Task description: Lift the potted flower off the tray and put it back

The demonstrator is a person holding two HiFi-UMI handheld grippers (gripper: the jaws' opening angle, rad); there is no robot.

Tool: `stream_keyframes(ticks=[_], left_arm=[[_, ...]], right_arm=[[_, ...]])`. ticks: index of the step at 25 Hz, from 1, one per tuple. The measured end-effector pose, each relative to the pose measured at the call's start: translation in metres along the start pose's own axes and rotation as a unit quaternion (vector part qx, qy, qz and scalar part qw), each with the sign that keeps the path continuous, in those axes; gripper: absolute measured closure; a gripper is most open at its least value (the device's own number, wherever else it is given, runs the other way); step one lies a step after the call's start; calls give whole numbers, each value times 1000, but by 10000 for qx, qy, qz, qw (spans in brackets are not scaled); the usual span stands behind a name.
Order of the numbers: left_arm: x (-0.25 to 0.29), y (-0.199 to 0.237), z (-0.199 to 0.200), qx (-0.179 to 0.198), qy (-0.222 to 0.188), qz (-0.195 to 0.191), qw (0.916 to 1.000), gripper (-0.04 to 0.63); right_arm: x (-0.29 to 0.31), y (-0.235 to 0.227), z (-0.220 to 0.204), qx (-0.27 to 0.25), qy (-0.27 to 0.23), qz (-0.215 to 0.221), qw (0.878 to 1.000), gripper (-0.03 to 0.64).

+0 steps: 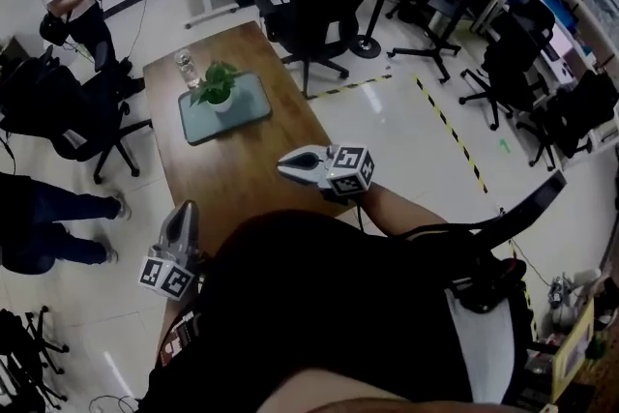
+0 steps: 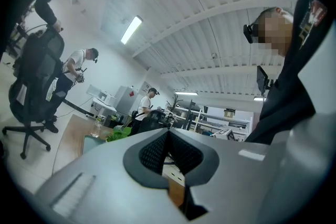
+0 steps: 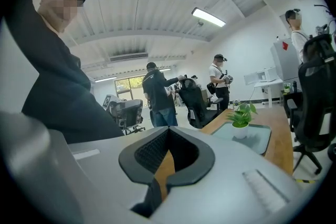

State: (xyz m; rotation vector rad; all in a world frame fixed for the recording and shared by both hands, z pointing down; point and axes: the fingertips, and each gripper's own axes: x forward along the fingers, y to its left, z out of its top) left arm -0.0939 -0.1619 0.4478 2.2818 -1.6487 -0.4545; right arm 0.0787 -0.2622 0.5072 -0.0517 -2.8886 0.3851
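one potted flower (image 1: 218, 92) is seen standing on the grey tray (image 1: 253, 103), which is laid on the brown table (image 1: 208, 171). a glass jar (image 1: 185, 65) is set just beside the tray. well apart from the pot, the left gripper (image 1: 184, 214) and the right gripper (image 1: 290, 165) are held shut, with nothing between their jaws

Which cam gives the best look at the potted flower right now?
Right gripper view: the potted flower is seen side-on, white pot and leaves clear, standing on the tray. Head view shows it from above, small, with leaves over the pot. Left gripper view catches only a few leaves.
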Motion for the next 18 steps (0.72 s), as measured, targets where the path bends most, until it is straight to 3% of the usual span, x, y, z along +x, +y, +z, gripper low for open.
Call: stream_keyframes(ticks=[18], left_arm=[[1, -13, -7, -22, 95, -46, 9999, 597]], right_arm=[[-3, 15, 6, 3, 56, 189, 9998, 604]])
